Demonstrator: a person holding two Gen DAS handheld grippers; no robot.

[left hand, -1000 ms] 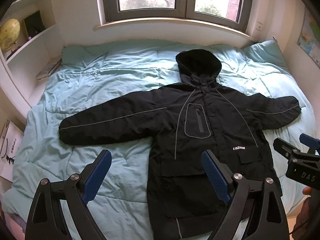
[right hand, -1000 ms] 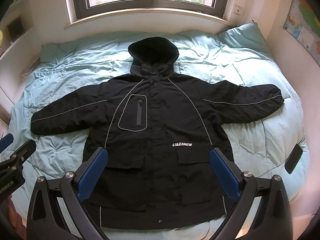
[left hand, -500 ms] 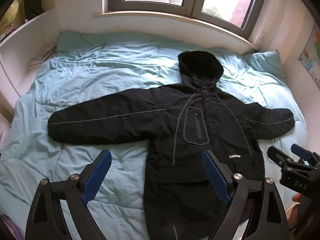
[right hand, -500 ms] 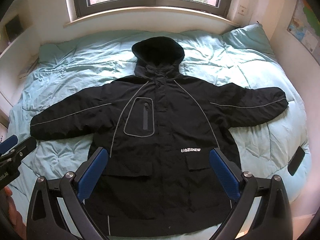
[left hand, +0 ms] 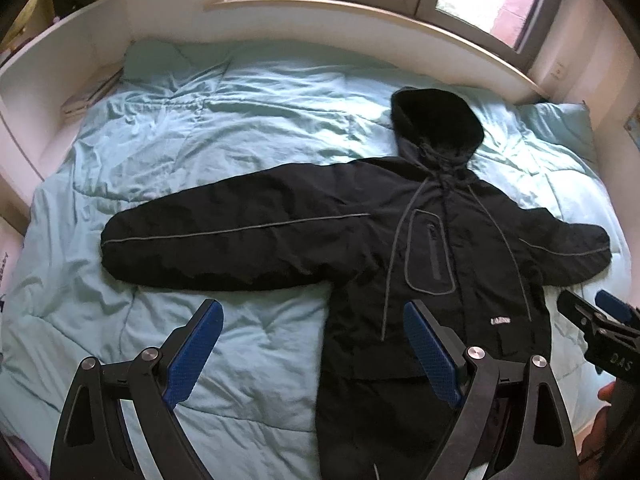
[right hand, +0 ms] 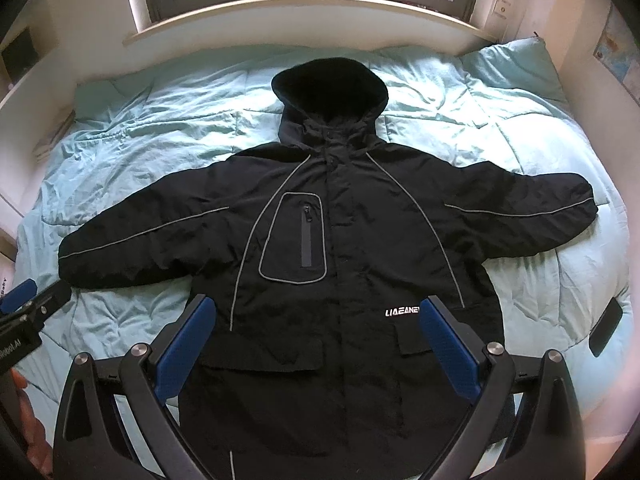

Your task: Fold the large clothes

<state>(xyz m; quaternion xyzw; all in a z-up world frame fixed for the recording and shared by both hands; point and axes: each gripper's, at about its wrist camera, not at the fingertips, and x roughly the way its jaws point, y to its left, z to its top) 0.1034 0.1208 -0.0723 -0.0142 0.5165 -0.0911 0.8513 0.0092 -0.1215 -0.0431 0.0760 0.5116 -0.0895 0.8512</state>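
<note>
A large black hooded jacket [right hand: 344, 248] lies flat, front up, on the light blue bed, both sleeves spread out and the hood toward the window. In the left wrist view the jacket [left hand: 420, 248] sits to the right, its long left sleeve [left hand: 224, 240] ahead of my left gripper [left hand: 314, 340], which is open and empty above the bed. My right gripper [right hand: 318, 330] is open and empty above the jacket's lower front. Each gripper shows at the edge of the other's view.
The bed's light blue duvet [left hand: 200, 128] fills both views. A pillow [right hand: 516, 68] lies at the far right corner. A dark phone-like object [right hand: 606, 326] rests on the bed's right edge. White shelves [left hand: 52, 60] stand at left, a window sill [right hand: 304, 4] behind.
Both grippers have moved forward and lower toward the bed, so the jacket looks larger. The left view has swung left along the sleeve. The jacket has not moved.
</note>
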